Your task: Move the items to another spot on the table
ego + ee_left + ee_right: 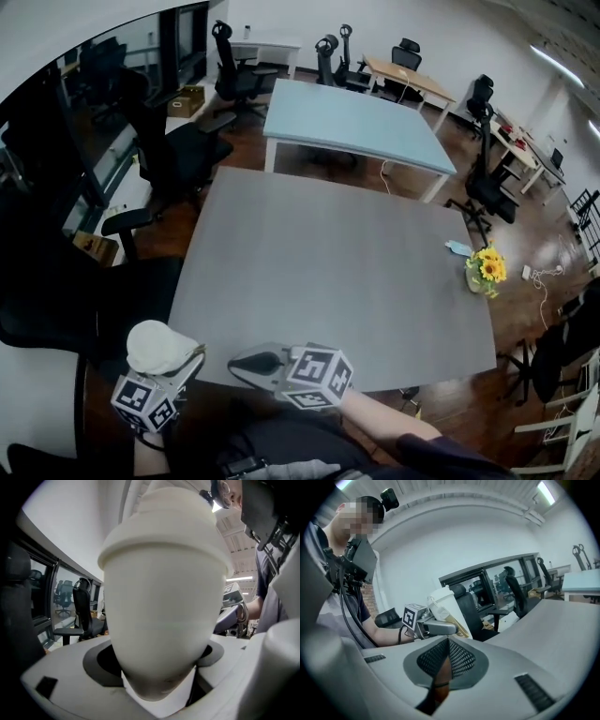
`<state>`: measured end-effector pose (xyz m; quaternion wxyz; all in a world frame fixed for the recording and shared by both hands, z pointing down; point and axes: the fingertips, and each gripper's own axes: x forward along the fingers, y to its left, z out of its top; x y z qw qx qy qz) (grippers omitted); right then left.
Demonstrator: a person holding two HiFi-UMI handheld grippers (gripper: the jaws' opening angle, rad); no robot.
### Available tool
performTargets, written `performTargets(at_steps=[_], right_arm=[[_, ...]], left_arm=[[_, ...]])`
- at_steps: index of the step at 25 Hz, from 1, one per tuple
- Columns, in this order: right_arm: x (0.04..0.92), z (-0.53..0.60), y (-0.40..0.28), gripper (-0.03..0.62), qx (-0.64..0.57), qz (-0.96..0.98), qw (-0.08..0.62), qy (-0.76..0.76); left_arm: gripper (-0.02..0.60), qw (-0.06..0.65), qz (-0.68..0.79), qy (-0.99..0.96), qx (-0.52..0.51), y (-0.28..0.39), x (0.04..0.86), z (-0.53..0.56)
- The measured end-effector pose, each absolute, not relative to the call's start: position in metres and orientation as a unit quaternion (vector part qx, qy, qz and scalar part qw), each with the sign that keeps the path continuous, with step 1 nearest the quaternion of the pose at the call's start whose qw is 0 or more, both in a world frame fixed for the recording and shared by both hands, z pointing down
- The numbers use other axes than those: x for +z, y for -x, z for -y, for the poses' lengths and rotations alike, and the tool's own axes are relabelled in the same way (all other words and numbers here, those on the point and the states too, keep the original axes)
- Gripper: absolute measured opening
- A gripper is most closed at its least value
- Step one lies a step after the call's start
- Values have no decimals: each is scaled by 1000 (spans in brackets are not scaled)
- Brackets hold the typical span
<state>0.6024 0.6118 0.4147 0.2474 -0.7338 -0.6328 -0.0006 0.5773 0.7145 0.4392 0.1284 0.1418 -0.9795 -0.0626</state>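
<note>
- Left gripper (180, 364): low in the head view, about 7 o'clock, at the near-left corner of the grey table (337, 272). Its jaws stand wide and are clamped on a white lidded cup (157, 347).
- In the left gripper view the cup (161, 611) fills most of the frame. Its narrow base sits down between the jaws and its lid rim is at 12 o'clock.
- From the right gripper view the cup (444, 605) leans a little, lid uppermost. A tan strip runs down its side; I cannot tell what it is.
- The cup sits at the table's left edge, by the near corner. No view shows whether it touches the surface.
- Right gripper (246, 361): on the near table edge at about 6 o'clock, just to the right of the left one. Its marker cube (317, 377) is behind the jaws.
- Right gripper jaws are pressed together with nothing between them; the meshed pads (459, 657) meet in a closed seam.
- Sunflowers (487, 270) stand at the table's right edge, about 3 o'clock, well apart from both grippers. A small pale-blue item (457, 247) lies just beside them, at their 10 o'clock.
- Pale-blue table (356, 122) is beyond the grey one at 12 o'clock. Black office chairs (178, 150) stand off the left side.
</note>
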Motion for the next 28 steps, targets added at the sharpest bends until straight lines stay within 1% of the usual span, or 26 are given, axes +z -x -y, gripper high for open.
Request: performTargets(at_steps=[9,15,21,28], right_arm=[[421,-570,-561,8,15,684,255,683],[430,-590,-551,8,20,664,260,701],[439,-613,-550,8,22,652,265,710],[444,-624,-554,8,8,653,272,707]], left_arm=[[423,151,980,-123,-43,-511,477,-722],[422,182,978,-93,-32,-491,512,-736],[422,187,979,-67,-35,-475,534,-753],[422,190,978,-80,-12,-453,553,-755]])
